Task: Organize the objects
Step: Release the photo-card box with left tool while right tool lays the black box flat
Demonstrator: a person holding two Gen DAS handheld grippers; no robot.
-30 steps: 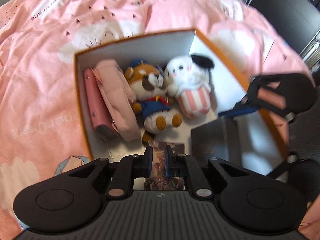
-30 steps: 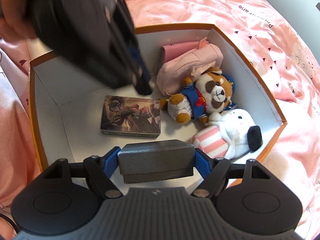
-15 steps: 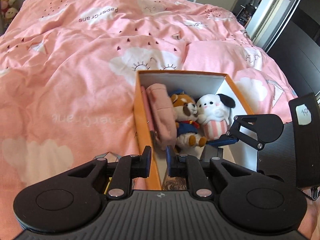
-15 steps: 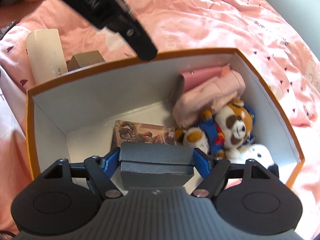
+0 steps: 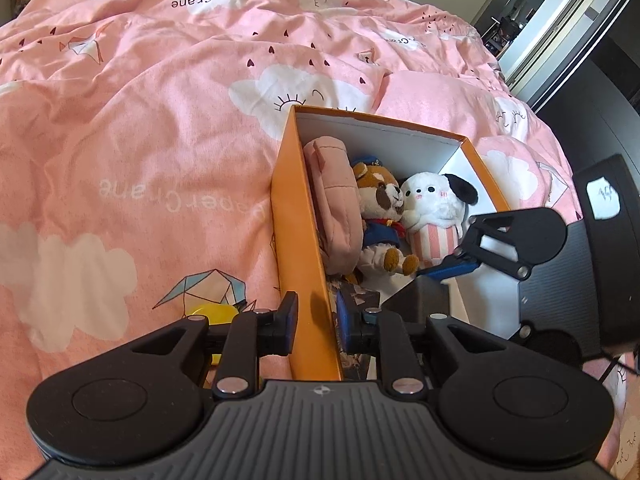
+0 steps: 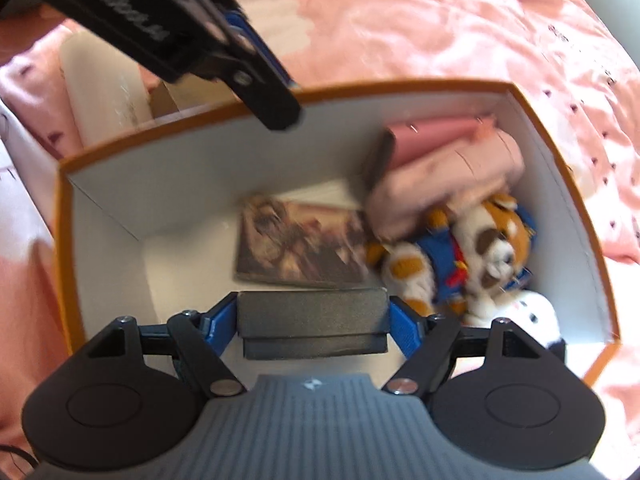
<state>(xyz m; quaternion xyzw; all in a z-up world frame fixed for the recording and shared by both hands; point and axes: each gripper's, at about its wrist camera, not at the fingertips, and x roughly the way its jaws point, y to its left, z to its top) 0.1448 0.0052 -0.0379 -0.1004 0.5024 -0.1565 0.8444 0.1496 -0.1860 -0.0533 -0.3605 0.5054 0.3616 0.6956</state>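
The left tool (image 5: 317, 322) hangs above the near-left wall of the orange box (image 5: 298, 216), its 2 blue-padded jaws a little apart and just opening wider, 1 on each side of the wall's line with nothing pinched between them. Ahead of it inside the box lie a pink pouch (image 5: 336, 200) against the left wall, a brown plush bear in blue (image 5: 380, 216) beside it, and a white plush dog with a black ear (image 5: 434, 208) to the right of the bear. Just left of this tool, outside the box, a yellow thing (image 5: 210, 312) peeks out on the pink bedcover (image 5: 140, 120).

The right tool (image 6: 313, 322) is clamped on a dark grey box (image 6: 312, 312), its jaws pressing both short ends, held over the near part of the orange box's white floor. Just beyond the dark grey box a picture-covered card box (image 6: 296, 248) lies flat on the floor. To the upper left of this tool, past the orange wall, a cream cylinder (image 6: 100, 88) and a tan carton (image 6: 164, 100) rest on the bed.
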